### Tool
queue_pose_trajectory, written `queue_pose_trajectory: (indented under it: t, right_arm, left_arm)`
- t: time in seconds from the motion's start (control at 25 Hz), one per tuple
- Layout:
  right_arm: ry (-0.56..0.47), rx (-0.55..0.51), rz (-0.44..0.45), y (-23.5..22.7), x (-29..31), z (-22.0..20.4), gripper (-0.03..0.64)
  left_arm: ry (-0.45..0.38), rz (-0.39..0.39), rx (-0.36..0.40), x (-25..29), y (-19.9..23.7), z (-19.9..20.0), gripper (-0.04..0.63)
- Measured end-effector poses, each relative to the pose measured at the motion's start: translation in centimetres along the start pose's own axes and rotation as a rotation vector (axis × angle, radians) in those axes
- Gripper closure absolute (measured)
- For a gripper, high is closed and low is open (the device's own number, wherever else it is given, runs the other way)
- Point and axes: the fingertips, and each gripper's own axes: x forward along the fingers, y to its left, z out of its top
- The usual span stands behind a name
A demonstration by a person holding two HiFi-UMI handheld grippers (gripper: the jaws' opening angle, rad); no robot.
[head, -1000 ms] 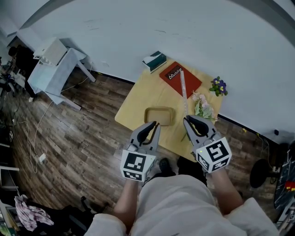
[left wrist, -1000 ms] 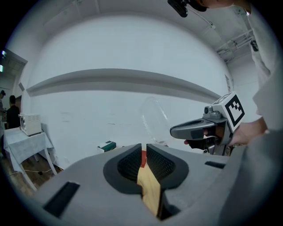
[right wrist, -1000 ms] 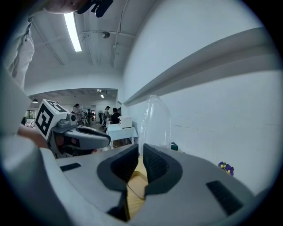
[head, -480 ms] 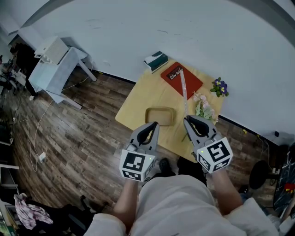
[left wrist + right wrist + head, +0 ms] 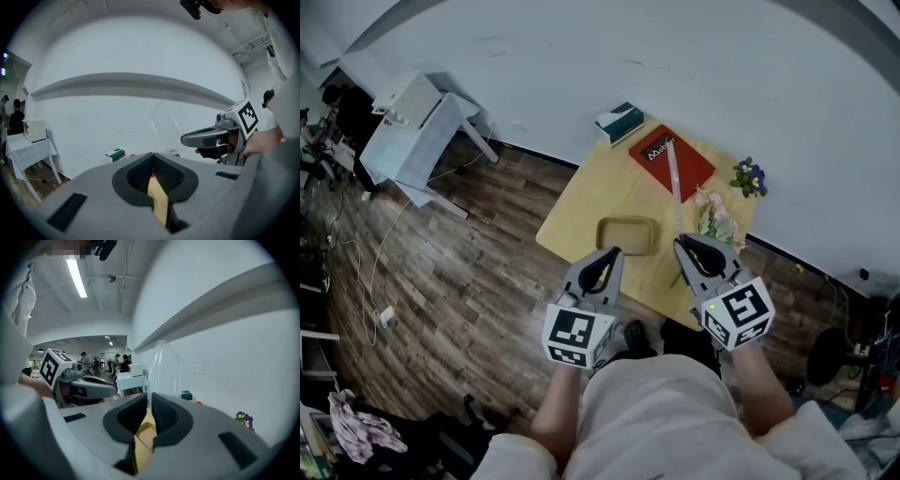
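Observation:
My left gripper (image 5: 614,251) and right gripper (image 5: 680,241) hover side by side over the near edge of a light wooden table (image 5: 591,202), both empty. In the left gripper view the left gripper (image 5: 153,157) has its jaws closed tip to tip. The right gripper (image 5: 149,397) is shut too, with only a hairline slit between its pads. Just beyond the left gripper lies a shallow tan tray (image 5: 625,234). A tall clear vase (image 5: 673,183) and a bunch of pink flowers (image 5: 712,220) are ahead of the right gripper.
A red book (image 5: 670,159), a green-and-white box (image 5: 618,123) and small purple flowers (image 5: 748,176) sit at the table's far side by the white wall. A small white side table (image 5: 412,131) stands to the left on the wood floor. People stand far off.
The left gripper's jaws have closed the small gap they showed a second ago. Both grippers hold nearly the same place over the table edge.

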Motion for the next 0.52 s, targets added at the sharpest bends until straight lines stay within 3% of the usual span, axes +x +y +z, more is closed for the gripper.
queue_pose_trajectory:
  t: [0.52]
  right_arm:
    - [0.015, -0.023, 0.01, 0.0, 0.29, -0.08, 0.58]
  left_arm:
    - [0.0, -0.004, -0.002, 0.2, 0.18, 0.04, 0.589]
